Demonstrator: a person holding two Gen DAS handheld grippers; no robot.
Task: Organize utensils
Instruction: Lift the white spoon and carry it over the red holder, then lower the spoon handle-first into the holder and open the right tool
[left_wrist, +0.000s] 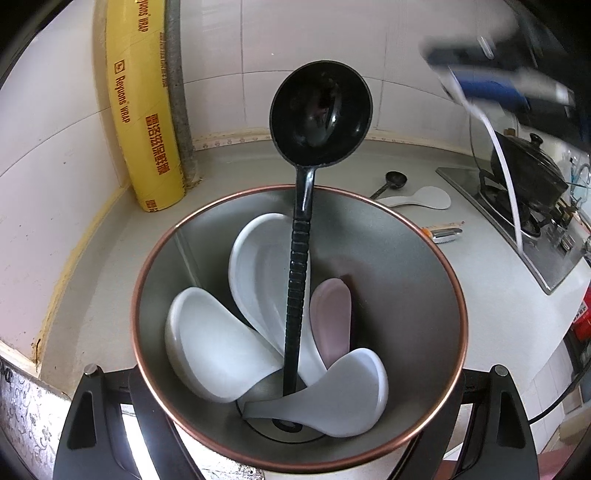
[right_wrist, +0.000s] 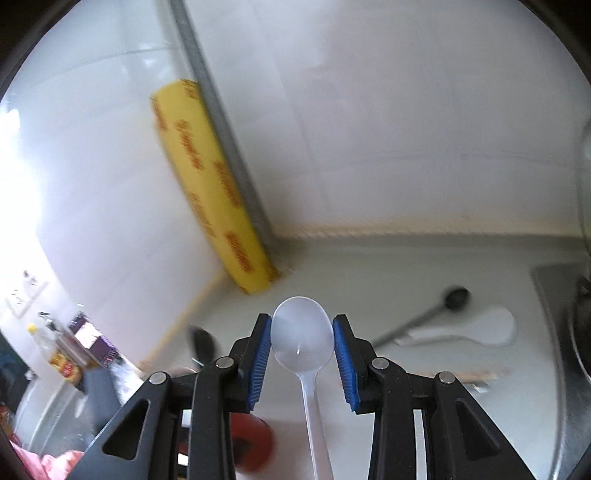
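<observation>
On the near part of the counter (left_wrist: 110, 280), our left gripper (left_wrist: 295, 417) held the metal holder (left_wrist: 417, 295), jaws clamped on its two sides just below the copper rim. Inside it were three white spoons (left_wrist: 210, 347), a pink one (left_wrist: 332, 317) and the black ladle (left_wrist: 319, 107), whose ribbed handle stood in the holder w/ the bowl up & leaning toward the far wall.

Our right gripper (right_wrist: 303, 343) pinched the clear plastic spoon (right_wrist: 302, 334) by the edges of its bowl, blue pads (right_wrist: 260, 354) pressed on either side. The spoon's long axis ran straight back along the fingers: bowl at the tips, handle trailing toward the camera & below it. In the left wrist view the same gripper showed blurred, up high at far right w/ the thin handle hanging down, so the spoon sat above & right of the holder's mouth, not yet over it.

We judged the next move turned on that: carry the spoon left & toward the holder, then tip it so the handle goes in first, clear of the ladle.

Far right on the counter, a small black spoon (left_wrist: 393, 181), a white paddle (left_wrist: 424, 199) & a peeler-like tool (left_wrist: 447, 232) were waiting, nearer the right hand. Yellow wrap box (left_wrist: 144, 110) stood in the corner.
</observation>
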